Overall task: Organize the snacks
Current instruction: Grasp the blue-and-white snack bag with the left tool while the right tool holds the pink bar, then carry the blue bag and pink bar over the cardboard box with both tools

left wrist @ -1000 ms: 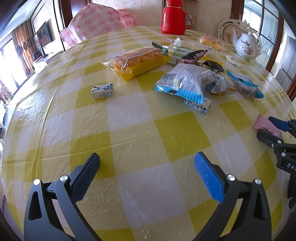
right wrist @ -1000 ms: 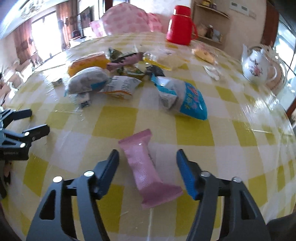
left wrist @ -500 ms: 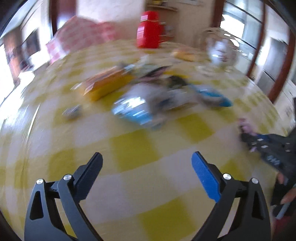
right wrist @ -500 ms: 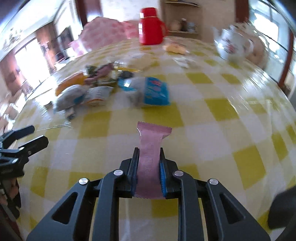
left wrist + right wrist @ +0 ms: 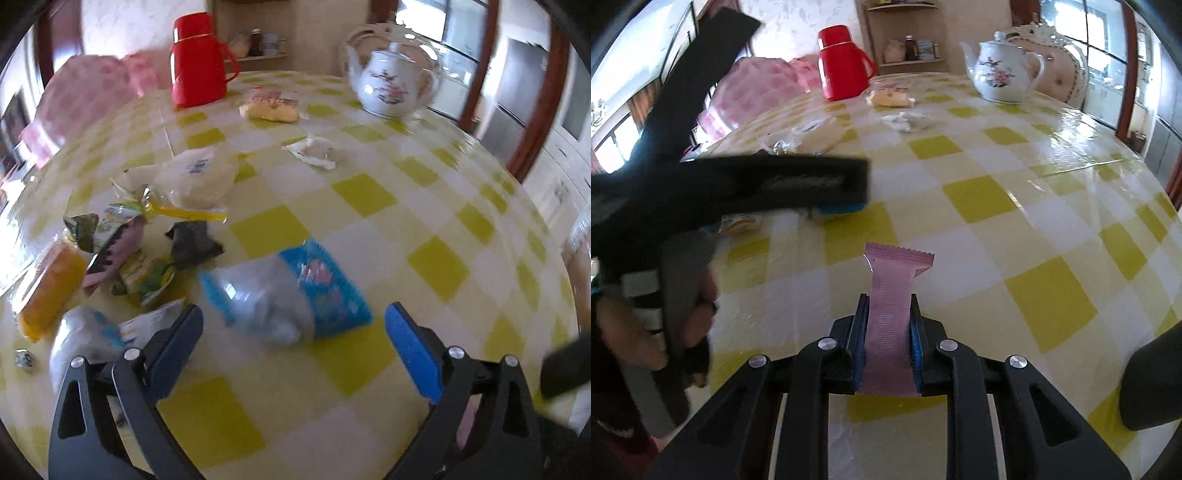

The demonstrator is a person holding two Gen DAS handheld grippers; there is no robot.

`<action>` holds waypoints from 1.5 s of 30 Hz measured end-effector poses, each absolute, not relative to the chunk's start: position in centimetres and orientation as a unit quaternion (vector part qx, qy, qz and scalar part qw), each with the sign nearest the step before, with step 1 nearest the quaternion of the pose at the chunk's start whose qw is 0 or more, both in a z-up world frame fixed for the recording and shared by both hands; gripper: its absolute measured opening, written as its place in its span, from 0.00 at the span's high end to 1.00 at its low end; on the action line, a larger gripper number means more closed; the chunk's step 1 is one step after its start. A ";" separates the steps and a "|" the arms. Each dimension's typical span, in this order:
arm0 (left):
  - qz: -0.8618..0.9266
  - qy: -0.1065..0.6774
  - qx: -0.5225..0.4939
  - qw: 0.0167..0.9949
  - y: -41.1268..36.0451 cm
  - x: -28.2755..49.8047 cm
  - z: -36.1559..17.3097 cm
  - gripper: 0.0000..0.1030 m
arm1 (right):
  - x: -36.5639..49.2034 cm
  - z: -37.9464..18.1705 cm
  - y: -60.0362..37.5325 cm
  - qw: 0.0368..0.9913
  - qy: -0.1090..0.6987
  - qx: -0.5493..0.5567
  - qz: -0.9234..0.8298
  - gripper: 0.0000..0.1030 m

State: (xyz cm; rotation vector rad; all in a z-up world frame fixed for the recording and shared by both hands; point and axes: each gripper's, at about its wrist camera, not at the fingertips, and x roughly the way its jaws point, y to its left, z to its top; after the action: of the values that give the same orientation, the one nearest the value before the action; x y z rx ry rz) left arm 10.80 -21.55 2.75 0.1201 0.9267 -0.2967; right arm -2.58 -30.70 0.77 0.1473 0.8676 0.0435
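Your left gripper (image 5: 293, 332) is hanging wide open over the checked tablecloth (image 5: 369, 192), its blue pads clear of everything, with the blue-and-clear snack bag (image 5: 291, 295) lying on the cloth just ahead, between the fingers. A second ago that view was facing the orange cake pack (image 5: 48, 291) and the snack pile from the other side; now the pile is sitting at the left and the red thermos (image 5: 197, 59) and teapot (image 5: 395, 79) are standing behind. Your right gripper (image 5: 886, 339) is clamping the pink wafer packet (image 5: 892, 306) at its middle, the serrated end sticking out forward above the cloth. A second ago those jaws were standing open around the packet as it lay flat. Your left gripper (image 5: 827, 192) is now crossing the left of this view.
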 end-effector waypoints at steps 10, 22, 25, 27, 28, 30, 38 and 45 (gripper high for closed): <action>-0.040 0.470 0.107 0.875 -23.6 13.2 0.3 0.02 | -2.6 0.9 -30.8 0.905 0.417 0.074 0.030 0.80; -0.098 0.461 0.085 0.878 -22.3 13.2 0.3 0.30 | -2.8 1.0 -30.9 0.906 0.413 0.086 0.025 0.80; -0.105 0.448 0.096 0.883 -22.4 12.4 0.7 0.39 | -2.9 1.0 -31.0 0.907 0.410 0.087 0.025 0.80; -0.109 0.443 0.095 0.885 -22.5 12.0 0.8 0.42 | -2.9 1.0 -31.3 0.906 0.410 0.098 0.028 0.80; -0.110 0.441 0.095 0.886 -22.5 11.8 0.8 0.43 | -2.9 1.0 -31.5 0.907 0.408 0.103 0.029 0.80; -0.116 0.437 0.093 0.887 -22.5 11.1 1.0 0.43 | -2.8 1.0 -31.8 0.907 0.406 0.109 0.028 0.80; -0.126 0.418 0.085 0.896 -20.6 7.4 2.1 0.43 | -2.9 1.1 -32.3 0.907 0.403 0.122 0.024 0.80; -0.141 0.407 0.066 0.900 -17.6 3.1 3.1 0.42 | -3.0 1.4 -32.5 0.912 0.390 0.124 0.018 0.80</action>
State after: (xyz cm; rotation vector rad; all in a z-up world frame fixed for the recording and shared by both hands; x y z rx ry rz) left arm 3.09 -17.56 3.09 0.1361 0.8414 -0.2914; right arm -3.03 -32.52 1.40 0.2557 0.8046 0.0380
